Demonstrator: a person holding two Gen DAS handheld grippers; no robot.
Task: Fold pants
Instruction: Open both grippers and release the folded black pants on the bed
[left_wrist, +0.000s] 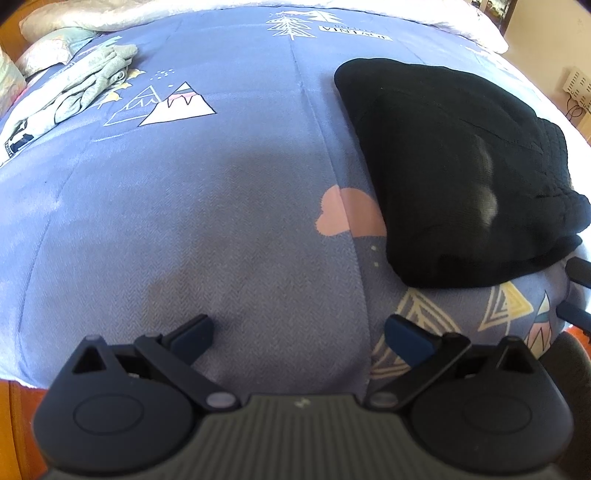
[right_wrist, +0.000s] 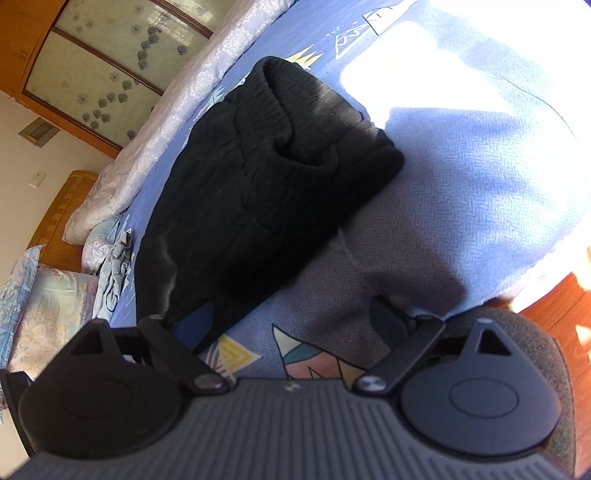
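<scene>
The blue printed bedspread (left_wrist: 192, 206) fills both views, and on it lie the black pants (left_wrist: 454, 177), folded into a thick compact bundle with the ribbed waistband on top. Taking the pants as landmark: the left wrist view shows a wide bare stretch of bedspread to their left, a crumpled grey garment (left_wrist: 96, 85) far beyond that near the pillows (left_wrist: 40, 55), and a pale quilt (left_wrist: 155, 13) along the far edge. The right wrist view alone shows a wooden cabinet with patterned glass doors (right_wrist: 96, 70) past the pants, a wooden headboard (right_wrist: 62, 210), and the bedspread's near edge dropping to a sunlit wooden floor (right_wrist: 565, 295) on the side away from the pants.

The left gripper (left_wrist: 299, 332) hangs over bare bedspread, the pants ahead and to its right, apart from it; its jaws stand wide, nothing between them. The right gripper (right_wrist: 291, 325) is released too, jaws spread wide over printed cloth; its left finger (right_wrist: 195, 325) overlaps the pants' near corner in the picture, though contact cannot be told, and the bundle stretches away ahead of it
</scene>
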